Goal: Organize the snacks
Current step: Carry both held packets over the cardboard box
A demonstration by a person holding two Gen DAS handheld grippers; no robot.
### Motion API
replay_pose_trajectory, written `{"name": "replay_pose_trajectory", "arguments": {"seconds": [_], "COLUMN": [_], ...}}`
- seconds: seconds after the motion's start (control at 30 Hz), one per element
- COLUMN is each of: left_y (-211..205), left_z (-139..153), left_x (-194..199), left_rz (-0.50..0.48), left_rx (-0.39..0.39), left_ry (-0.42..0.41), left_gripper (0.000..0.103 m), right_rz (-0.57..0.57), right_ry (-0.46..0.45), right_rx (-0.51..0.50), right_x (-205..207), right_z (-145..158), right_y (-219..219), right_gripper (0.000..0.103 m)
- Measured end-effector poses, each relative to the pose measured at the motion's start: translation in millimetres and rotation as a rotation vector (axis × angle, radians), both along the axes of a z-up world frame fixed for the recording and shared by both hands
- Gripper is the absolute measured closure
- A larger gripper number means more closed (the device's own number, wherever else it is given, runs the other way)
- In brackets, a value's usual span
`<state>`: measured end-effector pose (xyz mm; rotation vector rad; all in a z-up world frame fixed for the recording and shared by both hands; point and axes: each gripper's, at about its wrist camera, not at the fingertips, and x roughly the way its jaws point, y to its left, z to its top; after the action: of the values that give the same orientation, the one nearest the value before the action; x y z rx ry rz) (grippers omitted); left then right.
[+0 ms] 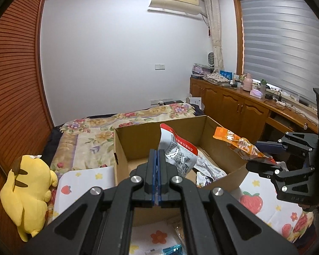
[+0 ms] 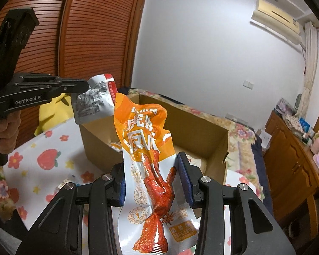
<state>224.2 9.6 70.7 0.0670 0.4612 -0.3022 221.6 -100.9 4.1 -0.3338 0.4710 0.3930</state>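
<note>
Bedroom; fruit-print cloth [image 1: 263,210] over bed carries open cardboard box [image 1: 138,140]. Left gripper [image 1: 157,161]: fingers pressed together, pinching white-and-red snack pouch [image 1: 178,155] above box. Right gripper [image 2: 153,180]: fingers spread, orange chicken-feet pouch [image 2: 146,148] lying between them, contact unclear, above box's near edge.

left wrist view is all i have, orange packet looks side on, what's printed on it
Observer: The right wrist view shows the front of the orange packet: a reddish-brown chicken foot under large white characters.
Operator: is the right gripper really on it
Observer: Yes, the right gripper has one finger against each side edge of the packet.
Operator: and the far side of my white packet
Observer: The white packet in the left gripper shows a barcode on that side.
</note>
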Motion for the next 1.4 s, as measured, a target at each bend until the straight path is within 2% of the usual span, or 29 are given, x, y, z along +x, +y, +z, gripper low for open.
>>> {"name": "replay_pose_trajectory", "arguments": {"seconds": [0.23, 0.43, 0.77, 1.13, 1.23, 1.4], "left_y": [-6, -8, -23, -23, -21, -21], "left_z": [-2, -16, -48, -61, -63, -63], "left_x": [16, 37, 56, 60, 59, 53], "left_rz": [0.008, 0.011, 0.003, 0.006, -0.003, -0.015], "left_rx": [0.006, -0.014, 0.013, 0.005, -0.002, -0.010], "left_ry": [-0.011, 0.021, 0.114, 0.159, 0.163, 0.166], "left_gripper": [0.103, 0.103, 0.103, 0.102, 0.097, 0.069], "right_rz": [-0.021, -0.042, -0.111, -0.139, -0.140, -0.147], "right_ry": [-0.003, -0.009, -0.013, 0.058, 0.062, 0.061], "right_rx": [-0.012, -0.017, -0.044, 0.037, 0.036, 0.051], "right_x": [16, 33, 63, 83, 82, 81], "right_z": [0, -5, -16, -31, -36, -39], "right_y": [2, 1, 3, -5, -5, -7], "right_gripper": [0.063, 0.063, 0.063, 0.063, 0.062, 0.062]}}
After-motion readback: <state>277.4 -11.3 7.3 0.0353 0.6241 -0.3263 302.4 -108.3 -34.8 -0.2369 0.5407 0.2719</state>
